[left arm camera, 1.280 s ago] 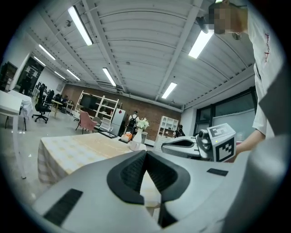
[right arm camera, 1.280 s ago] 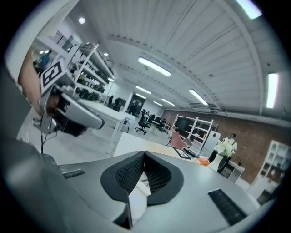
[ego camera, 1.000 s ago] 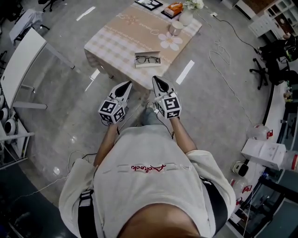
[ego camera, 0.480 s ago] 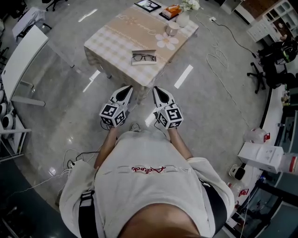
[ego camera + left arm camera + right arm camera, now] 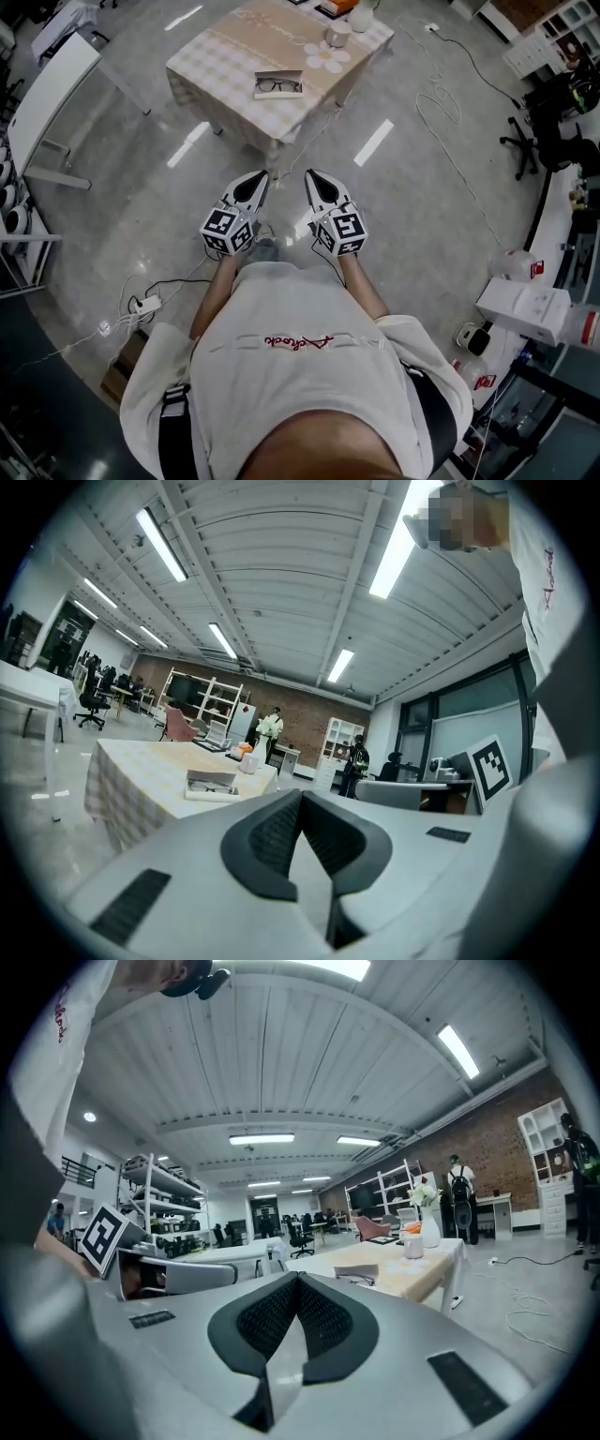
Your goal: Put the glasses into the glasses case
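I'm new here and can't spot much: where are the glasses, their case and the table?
black-framed glasses [image 5: 279, 85], head view, on the bridge between the lenses.
white open glasses case [image 5: 278, 96], head view, on its near front edge.
beige checked cloth-covered table [image 5: 211, 66], head view, on bare cloth.

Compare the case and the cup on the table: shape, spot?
Case is flat and rectangular; cup is round and upright. Case sits by the table's near edge with glasses on it; cup stands nearer the far edge. Both are pale and on the table.
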Motion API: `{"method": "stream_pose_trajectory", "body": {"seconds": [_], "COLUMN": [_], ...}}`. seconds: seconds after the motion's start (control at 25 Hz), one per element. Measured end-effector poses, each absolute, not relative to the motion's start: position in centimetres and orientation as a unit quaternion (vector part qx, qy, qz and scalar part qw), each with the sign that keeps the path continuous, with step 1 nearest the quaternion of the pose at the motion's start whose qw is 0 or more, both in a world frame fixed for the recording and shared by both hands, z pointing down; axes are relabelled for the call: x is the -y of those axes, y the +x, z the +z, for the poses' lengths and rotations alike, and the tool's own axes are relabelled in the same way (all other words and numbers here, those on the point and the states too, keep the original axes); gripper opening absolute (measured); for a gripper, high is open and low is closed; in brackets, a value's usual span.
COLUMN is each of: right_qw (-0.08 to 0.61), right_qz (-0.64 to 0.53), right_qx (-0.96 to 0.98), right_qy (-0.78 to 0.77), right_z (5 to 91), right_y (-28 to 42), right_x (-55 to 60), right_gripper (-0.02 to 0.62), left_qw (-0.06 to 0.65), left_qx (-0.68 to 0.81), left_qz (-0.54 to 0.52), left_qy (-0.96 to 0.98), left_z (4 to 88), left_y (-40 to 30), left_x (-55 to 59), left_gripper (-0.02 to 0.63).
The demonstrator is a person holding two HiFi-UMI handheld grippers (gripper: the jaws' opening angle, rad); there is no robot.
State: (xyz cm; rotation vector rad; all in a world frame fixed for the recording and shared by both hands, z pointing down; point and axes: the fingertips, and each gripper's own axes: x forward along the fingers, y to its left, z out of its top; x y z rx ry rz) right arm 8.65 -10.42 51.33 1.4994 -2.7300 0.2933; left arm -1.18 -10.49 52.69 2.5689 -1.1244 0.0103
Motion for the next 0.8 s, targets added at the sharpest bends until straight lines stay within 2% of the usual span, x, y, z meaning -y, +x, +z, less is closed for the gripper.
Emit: {"method": "stream_pose_trajectory", "body": {"seconds": [0.8], "right_qw": [0.009], "right_qz": [0.079], "right_qx": [0.872], "right_qy": [0.483], "right_z": [51.9], "right_y": [10.7], "right_x": [-3.4], "right_gripper": [0.009], "left_qw": [0.133], "left_qx": [0.404], "left_qz": [-0.001], "left_qy": [0.905], "left_z": [51.8], "left_y": [1.1], "left_x": [-4.7], "left_gripper": [0.025]}}
